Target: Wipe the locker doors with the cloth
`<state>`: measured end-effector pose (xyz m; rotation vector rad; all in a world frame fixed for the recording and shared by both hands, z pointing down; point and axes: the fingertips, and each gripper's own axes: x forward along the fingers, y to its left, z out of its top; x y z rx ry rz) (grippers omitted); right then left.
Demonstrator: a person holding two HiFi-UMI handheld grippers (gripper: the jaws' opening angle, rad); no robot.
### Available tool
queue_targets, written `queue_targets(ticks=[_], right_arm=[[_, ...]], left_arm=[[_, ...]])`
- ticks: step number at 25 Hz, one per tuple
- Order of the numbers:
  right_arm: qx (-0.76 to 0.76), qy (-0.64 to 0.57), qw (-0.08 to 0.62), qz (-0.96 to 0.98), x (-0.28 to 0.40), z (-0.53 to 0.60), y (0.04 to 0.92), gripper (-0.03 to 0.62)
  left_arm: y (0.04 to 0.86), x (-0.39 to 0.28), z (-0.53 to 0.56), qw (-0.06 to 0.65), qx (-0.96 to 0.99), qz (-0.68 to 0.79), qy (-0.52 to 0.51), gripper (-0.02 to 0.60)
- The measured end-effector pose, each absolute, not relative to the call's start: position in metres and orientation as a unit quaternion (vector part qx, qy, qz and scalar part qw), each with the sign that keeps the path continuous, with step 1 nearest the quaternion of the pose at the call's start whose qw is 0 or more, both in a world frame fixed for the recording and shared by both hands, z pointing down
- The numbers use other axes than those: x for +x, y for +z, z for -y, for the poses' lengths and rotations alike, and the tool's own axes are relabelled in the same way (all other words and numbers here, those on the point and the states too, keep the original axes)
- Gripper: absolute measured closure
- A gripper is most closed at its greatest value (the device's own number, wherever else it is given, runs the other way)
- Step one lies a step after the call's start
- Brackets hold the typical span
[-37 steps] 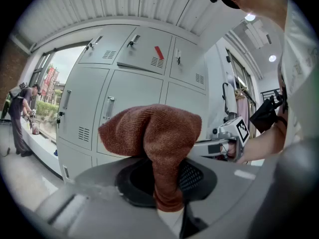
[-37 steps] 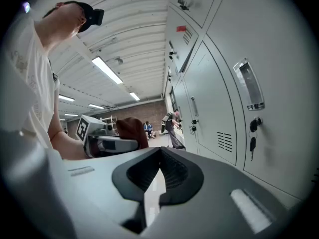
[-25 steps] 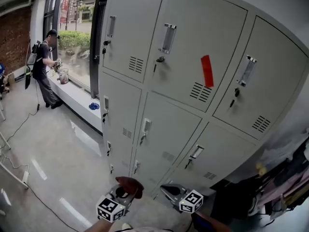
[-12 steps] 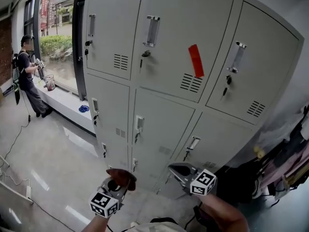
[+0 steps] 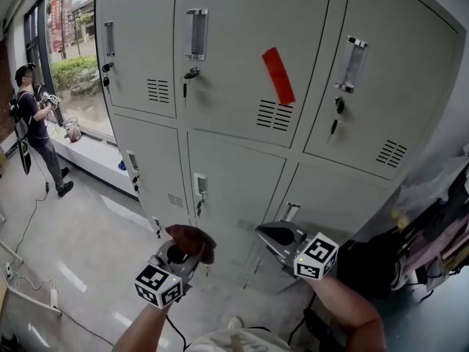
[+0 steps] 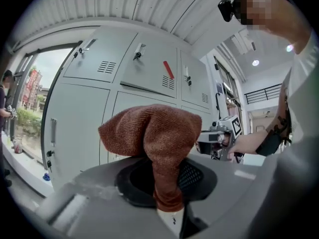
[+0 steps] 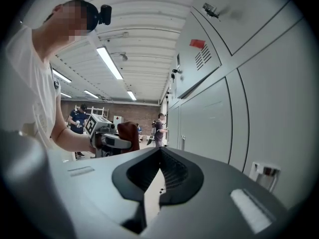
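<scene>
Your left gripper (image 5: 178,257) is clamped on the brown cloth (image 5: 192,239), which bunches up above its jaws, low in front of the locker doors (image 5: 234,174). Your right gripper (image 5: 270,234), near the left one, has its jaws closed together on nothing. Every locker door is shut, so what is inside is hidden.
</scene>
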<state>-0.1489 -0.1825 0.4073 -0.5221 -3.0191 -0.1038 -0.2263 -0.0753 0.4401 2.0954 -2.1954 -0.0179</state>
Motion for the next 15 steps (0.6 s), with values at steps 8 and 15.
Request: queue_targets(ticks=[8, 15], right_arm=[[-0.224, -0.033, -0.004, 0.974, -0.158, 0.187, 0.343, 0.586], [-0.218, -0.031, -0.040, 0.975, -0.161, 0.199, 0.322, 0.586]], left_arm=[[0.391, -0.239, 0.119, 0.015, 0.696, 0.718, -0.012, 0.499], [0.354, -0.248, 0.141, -0.014, 0.682, 0.731, 0.019, 0.500]])
